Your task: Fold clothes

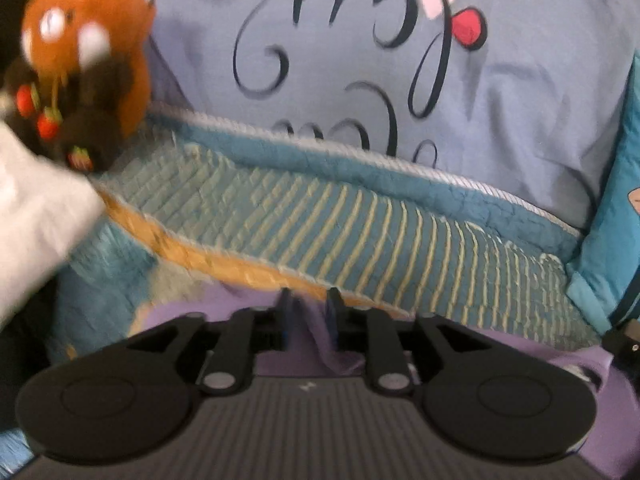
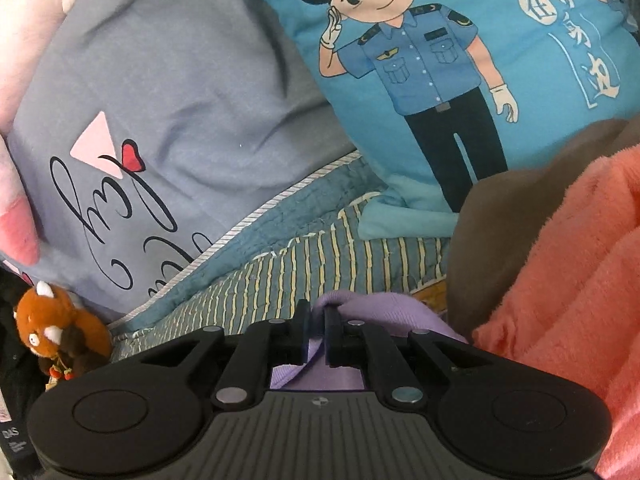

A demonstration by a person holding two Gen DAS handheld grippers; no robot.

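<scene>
Nearest in both wrist views is a lilac garment. The left gripper [image 1: 309, 304] has its fingers clenched on a thin ridge of the lilac garment [image 1: 340, 354], which spills down between them and spreads under the tool. The right gripper [image 2: 316, 318] likewise pinches a fold of the same lilac cloth [image 2: 384, 308], its fingers nearly touching with fabric bunched between them.

As a judgement, the fold is at an early or middle stage: both tools hold an edge of the garment, but no finished, squared fold is visible, and most of the cloth is hidden beneath the grippers (so how it lies cannot be told). The carrying-over and flattening seem still to come.

Just beyond the fingers lies the bed's quilted cover [image 1: 360, 220], teal with pale yellow stripes and an orange band along its near edge. To the right in the right view, a coral fleece blanket [image 2: 580, 280] and a brown cloth [image 2: 500, 232] are heaped beside the garment.

Farther back, a grey-blue pillow [image 2: 180, 92] printed with looping script and a red heart leans against a bright blue cushion [image 2: 440, 80] showing a cartoon officer saluting. A small rust-coloured plush toy [image 2: 56, 328] sits at the far left edge, blurred in the left view.
</scene>
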